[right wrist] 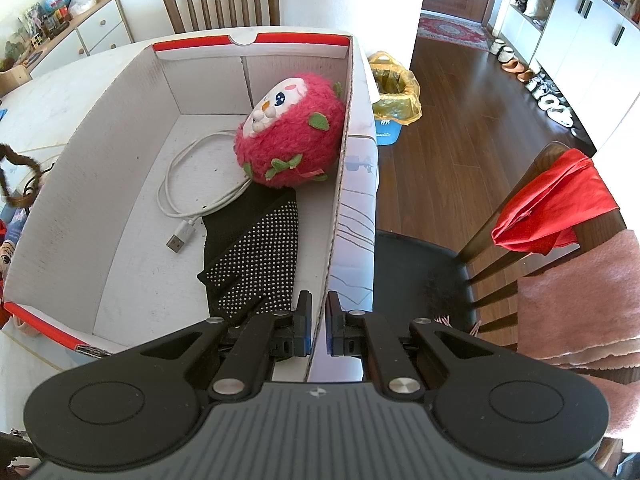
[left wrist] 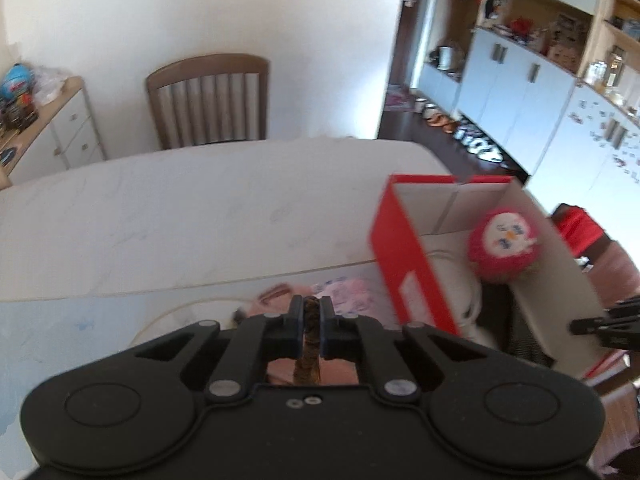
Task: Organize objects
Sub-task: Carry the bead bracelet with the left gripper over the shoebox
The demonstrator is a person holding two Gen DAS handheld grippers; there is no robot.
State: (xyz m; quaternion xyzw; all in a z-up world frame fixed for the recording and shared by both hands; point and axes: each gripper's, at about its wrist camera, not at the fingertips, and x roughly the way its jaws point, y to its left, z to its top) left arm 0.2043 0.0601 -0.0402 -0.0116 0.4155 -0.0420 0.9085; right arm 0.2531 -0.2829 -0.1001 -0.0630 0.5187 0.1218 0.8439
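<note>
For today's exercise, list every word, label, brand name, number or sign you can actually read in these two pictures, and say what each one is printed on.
None can be read.
Red box: a white mark on its side, cut off, not legible.
Blue item on the floor by the yellow bag: small white print, too small to read.
Right gripper: a tiny emblem on its body, no letters.
Cupboard doors: stickers, blurred.

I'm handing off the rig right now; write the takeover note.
Left gripper: shut on a brown braided band, held above the table.
Right gripper: shut on the box's right wall, steadying it.
In the box: pink plush toy, white USB cable, black dotted glove.
Left: put the band into the box, then the items beside the box.
</note>
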